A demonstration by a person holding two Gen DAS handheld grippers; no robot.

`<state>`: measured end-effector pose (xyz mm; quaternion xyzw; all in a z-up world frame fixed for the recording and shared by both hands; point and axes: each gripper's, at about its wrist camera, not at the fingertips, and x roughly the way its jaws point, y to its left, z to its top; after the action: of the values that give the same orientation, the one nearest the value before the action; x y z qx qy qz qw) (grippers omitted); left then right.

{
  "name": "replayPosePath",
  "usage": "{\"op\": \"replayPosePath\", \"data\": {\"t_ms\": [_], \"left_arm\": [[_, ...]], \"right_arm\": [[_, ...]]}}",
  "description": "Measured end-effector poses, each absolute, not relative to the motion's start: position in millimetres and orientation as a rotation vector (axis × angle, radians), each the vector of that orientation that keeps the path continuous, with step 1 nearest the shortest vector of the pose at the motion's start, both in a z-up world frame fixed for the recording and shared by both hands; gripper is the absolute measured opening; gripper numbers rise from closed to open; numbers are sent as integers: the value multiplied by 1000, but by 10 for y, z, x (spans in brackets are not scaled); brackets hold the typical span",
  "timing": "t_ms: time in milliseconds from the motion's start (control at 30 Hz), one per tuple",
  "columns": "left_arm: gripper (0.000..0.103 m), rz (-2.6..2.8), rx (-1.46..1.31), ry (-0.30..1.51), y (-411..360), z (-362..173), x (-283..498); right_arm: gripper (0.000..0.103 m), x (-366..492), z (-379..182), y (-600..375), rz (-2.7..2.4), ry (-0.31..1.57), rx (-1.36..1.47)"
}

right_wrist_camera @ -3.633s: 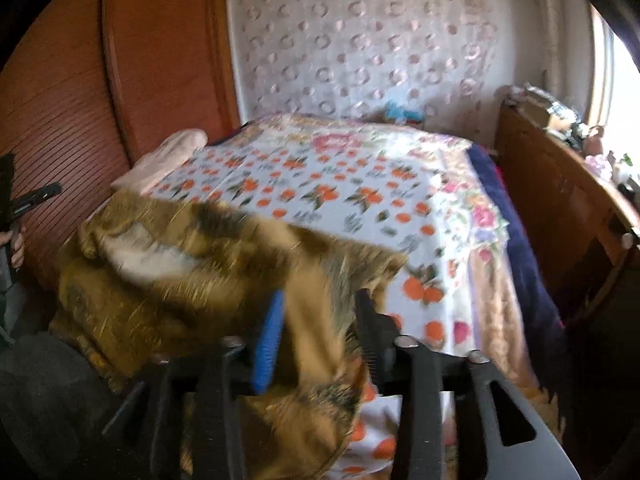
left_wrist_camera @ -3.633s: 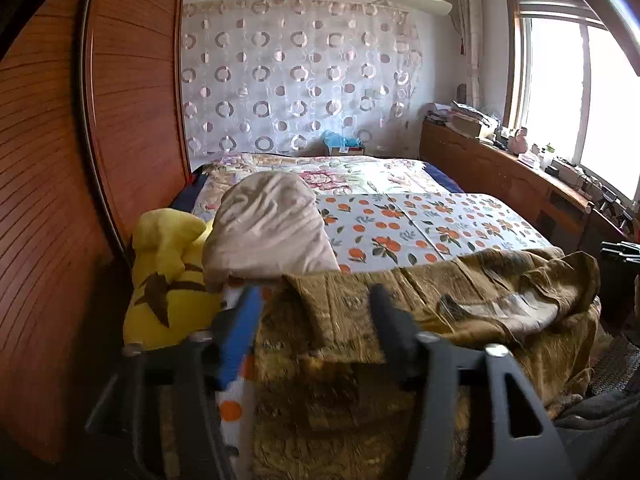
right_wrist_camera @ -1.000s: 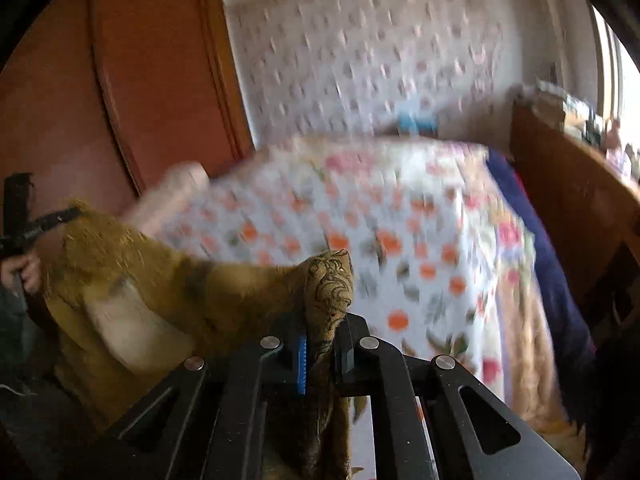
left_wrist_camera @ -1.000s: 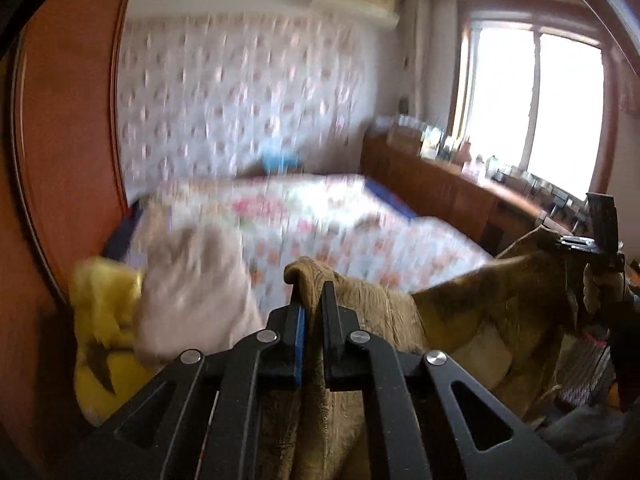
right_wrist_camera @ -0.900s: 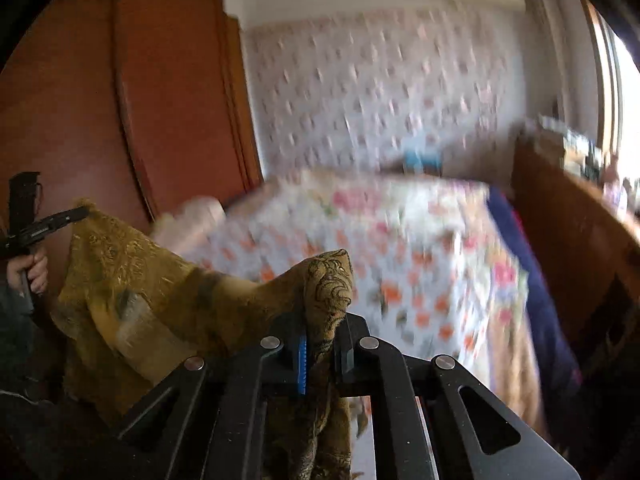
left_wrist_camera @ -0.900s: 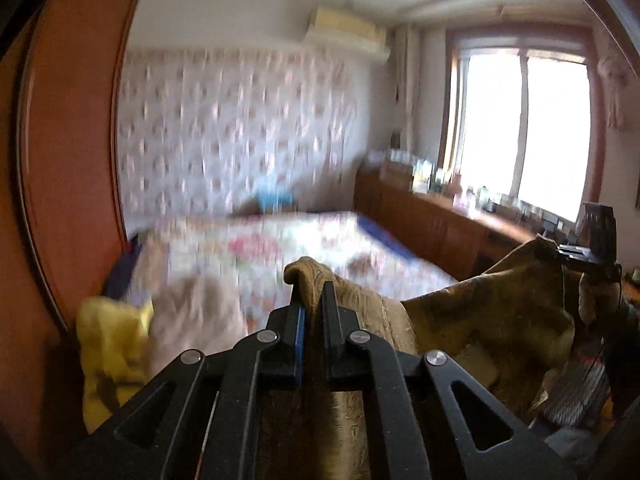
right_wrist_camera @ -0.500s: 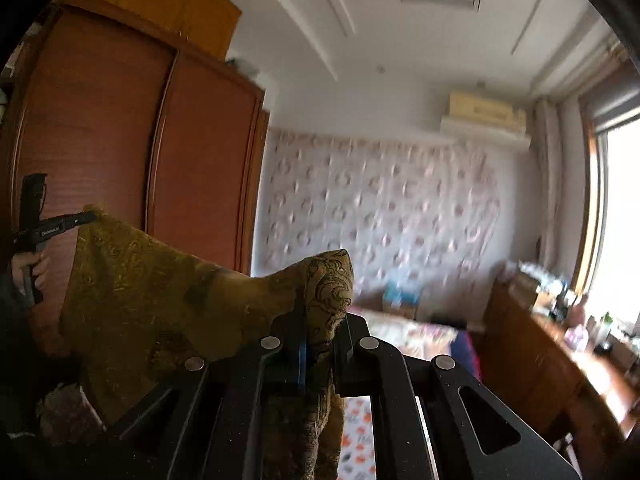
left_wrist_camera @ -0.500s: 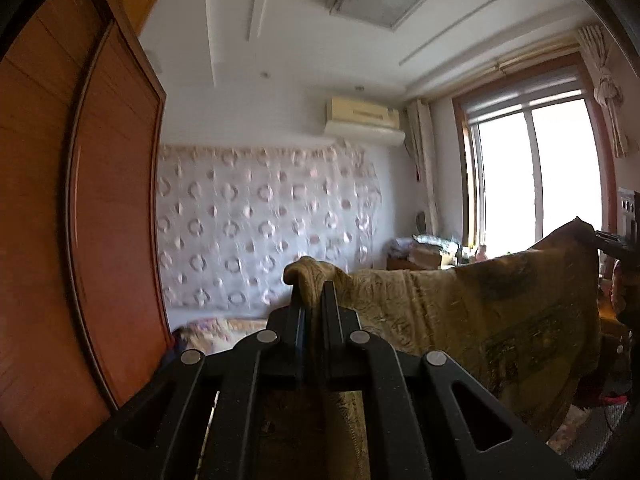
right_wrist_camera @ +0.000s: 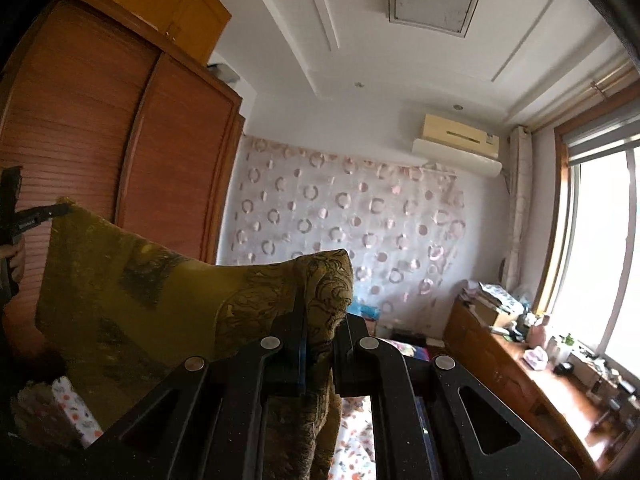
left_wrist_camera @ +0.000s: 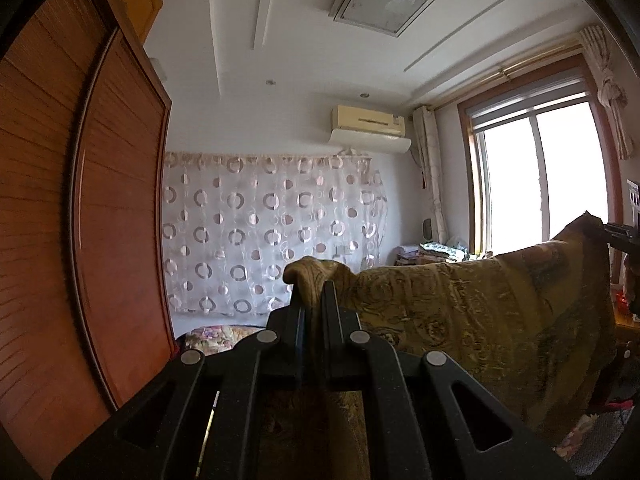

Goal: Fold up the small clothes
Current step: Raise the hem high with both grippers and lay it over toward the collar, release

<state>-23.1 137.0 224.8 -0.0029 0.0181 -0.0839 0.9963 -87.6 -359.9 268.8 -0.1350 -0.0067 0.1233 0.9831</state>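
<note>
Left gripper – clamped on one top corner of the cloth, its jaws pressed together with fabric bunched between them. Right gripper – likewise clamped on the opposite top corner of the cloth. The cloth, mustard-gold with a dark pattern, hangs in the air as a spread sheet between the two grippers, its upper edge sagging slightly in the middle. Behind the cloth: a curtain with a ring pattern on the far wall. Left of the cloth: a wardrobe. Below the cloth, a strip of the bed shows. Right of the cloth – a window.
</note>
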Motion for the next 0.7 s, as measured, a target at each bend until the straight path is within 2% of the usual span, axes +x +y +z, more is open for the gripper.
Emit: {"op": "replayPosePath", "data": {"t_ms": [167, 533, 700], "left_arm": [[7, -127, -7, 142, 1331, 1820, 449], [7, -66, -12, 488, 1129, 286, 2231], [7, -49, -5, 567, 1066, -49, 2634]], "right_arm": [[9, -303, 2594, -3321, 239, 108, -300], [9, 1695, 1579, -2813, 277, 444, -250], [9, 2403, 1577, -2695, 271, 556, -236]]}}
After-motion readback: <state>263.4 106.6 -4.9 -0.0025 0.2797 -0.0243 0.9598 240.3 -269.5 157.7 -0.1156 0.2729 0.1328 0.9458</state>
